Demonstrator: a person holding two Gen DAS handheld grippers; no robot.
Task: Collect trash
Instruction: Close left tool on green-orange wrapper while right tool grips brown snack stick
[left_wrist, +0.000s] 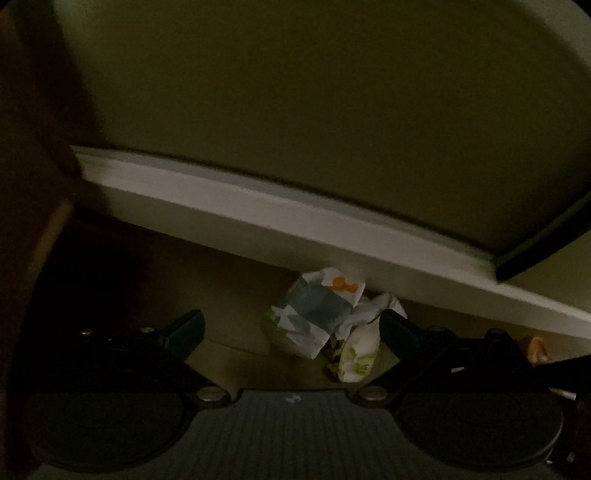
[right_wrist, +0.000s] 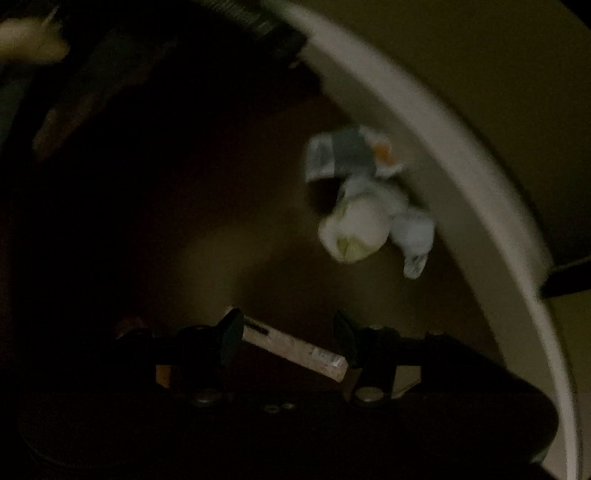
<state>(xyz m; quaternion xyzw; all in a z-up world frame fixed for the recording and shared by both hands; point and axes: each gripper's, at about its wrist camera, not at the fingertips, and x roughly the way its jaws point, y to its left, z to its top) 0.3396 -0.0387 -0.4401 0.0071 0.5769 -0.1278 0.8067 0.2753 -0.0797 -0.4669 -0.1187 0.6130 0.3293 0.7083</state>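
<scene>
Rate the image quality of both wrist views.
Left wrist view: very dim, crumpled wrappers fairly sharp against the baseboard, which bows from fisheye distortion. Right wrist view: darker, wrappers smeared by motion blur, left half nearly black.
</scene>
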